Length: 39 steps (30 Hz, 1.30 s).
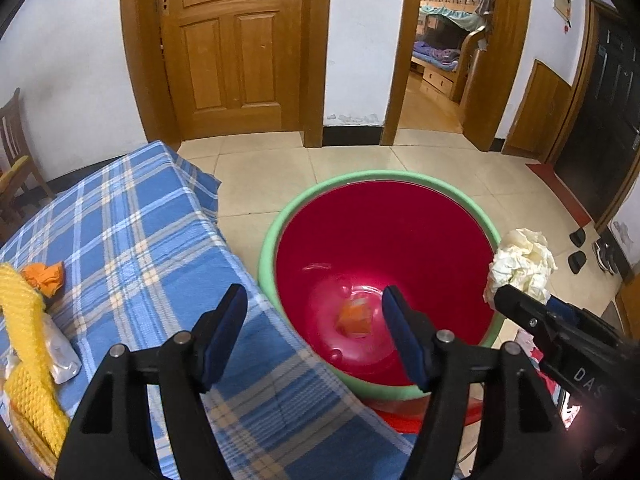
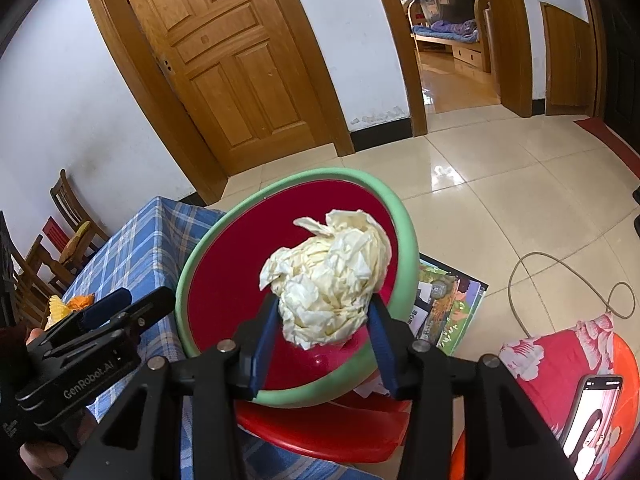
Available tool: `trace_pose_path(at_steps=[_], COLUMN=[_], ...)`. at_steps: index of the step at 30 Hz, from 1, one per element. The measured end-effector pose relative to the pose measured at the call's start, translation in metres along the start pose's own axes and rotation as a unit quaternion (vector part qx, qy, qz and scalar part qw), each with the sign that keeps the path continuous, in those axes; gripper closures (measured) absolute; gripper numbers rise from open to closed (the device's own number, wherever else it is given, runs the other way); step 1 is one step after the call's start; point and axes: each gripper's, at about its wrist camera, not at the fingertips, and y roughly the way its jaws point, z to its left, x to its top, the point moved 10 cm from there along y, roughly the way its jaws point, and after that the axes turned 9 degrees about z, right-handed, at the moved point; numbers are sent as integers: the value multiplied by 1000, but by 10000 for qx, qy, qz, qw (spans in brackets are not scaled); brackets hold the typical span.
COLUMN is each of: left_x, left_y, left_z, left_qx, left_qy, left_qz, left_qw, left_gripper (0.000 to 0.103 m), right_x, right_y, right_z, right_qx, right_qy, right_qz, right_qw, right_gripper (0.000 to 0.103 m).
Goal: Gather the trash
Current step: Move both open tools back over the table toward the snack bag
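Gripping crumpled paper [image 2: 330, 276], right tongs [image 2: 324, 344] above basin [image 2: 406, 232].

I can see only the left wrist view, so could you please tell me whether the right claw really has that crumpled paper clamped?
Observer: Yes. The right wrist view shows the crumpled paper squeezed between both pads of the right claw, with the basin and its red inside behind it.
Operator: Thank you. Is anything lying on the floor on that side of the basin?
Observer: A picture book lies flat on the tiles, and part of it is hidden behind the basin.
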Motion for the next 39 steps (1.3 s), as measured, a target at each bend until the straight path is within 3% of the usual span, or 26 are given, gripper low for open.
trace_pose_path(at_steps=[6, 16, 23, 39], left_x=[-1, -6, -14, -42], left_y=[-10, -31, -49, -97], left_z=[13, 34, 54, 109], left_qx=[112, 215, 269, 530], left_qy=[-171, -431, -624, -1183], left_qz=[-58, -154, -217, -391], left_qw=[9998, 9987, 9975, 9908], left_gripper=[33, 33, 33, 33], right_x=[4, 3, 1, -16], right_y=[-6, -22, -30, -47], right_z=[8, 19, 33, 73], right_qx=[136, 259, 354, 560], right_qy=[-26, -101, -144, -402], right_qz=[-105, -244, -309, -328], right_qw=[9998, 9993, 9988, 9971], right_gripper=[29, 23, 10, 6])
